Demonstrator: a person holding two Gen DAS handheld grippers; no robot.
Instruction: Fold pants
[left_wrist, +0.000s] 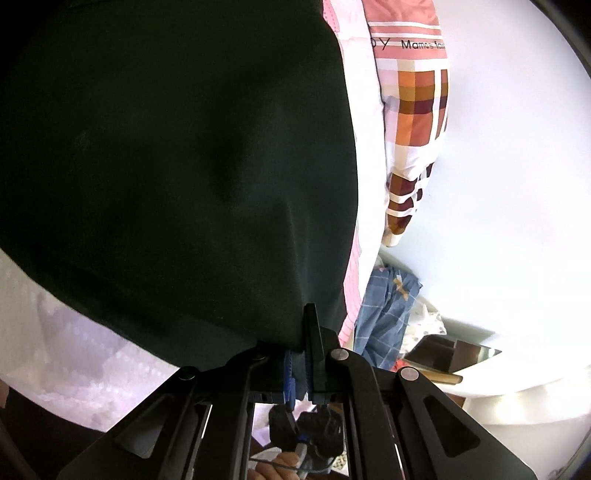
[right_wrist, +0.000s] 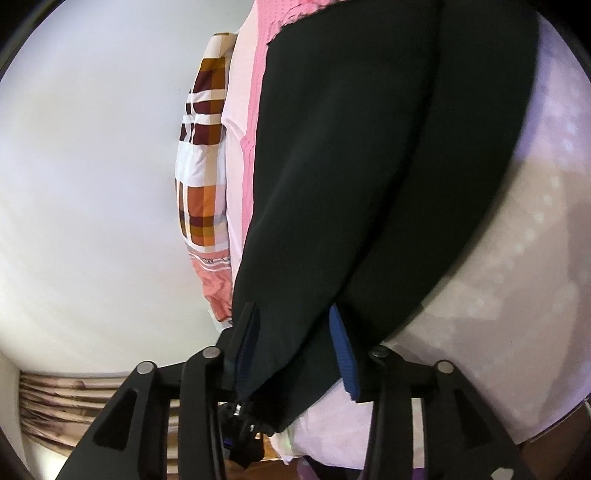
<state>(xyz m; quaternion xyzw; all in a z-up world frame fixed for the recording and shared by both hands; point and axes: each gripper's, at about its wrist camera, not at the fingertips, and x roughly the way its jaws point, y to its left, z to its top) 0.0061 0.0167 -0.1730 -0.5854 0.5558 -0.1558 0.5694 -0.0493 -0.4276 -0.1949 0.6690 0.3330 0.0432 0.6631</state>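
Left wrist view: the left gripper (left_wrist: 300, 354) is clamped on an edge of the dark pants (left_wrist: 177, 155), which spread up and away from the jaws and fill most of the frame. The cloth lies directly ahead of this gripper on a pale pink bedsheet (left_wrist: 55, 325), with its right edge running roughly straight away from the camera. Beyond that edge are a checked pillow (left_wrist: 417, 110) and, lower down, some blue plaid cloth (left_wrist: 384, 314).

Right wrist view: the right gripper (right_wrist: 295, 354) has its jaws apart, and a corner of the pants (right_wrist: 351, 166) hangs between them. The cloth looks slack against the left finger (right_wrist: 245, 347) and clear of the blue pad (right_wrist: 345, 358), so I judge it is not pinched, though the angle is poor. Here the pants show as two overlapping layers with a long fold line running away and to the right, which the left view does not reveal.

The left gripper alone has hold, so any next fold would depend on the right regaining cloth that is already between its jaws.
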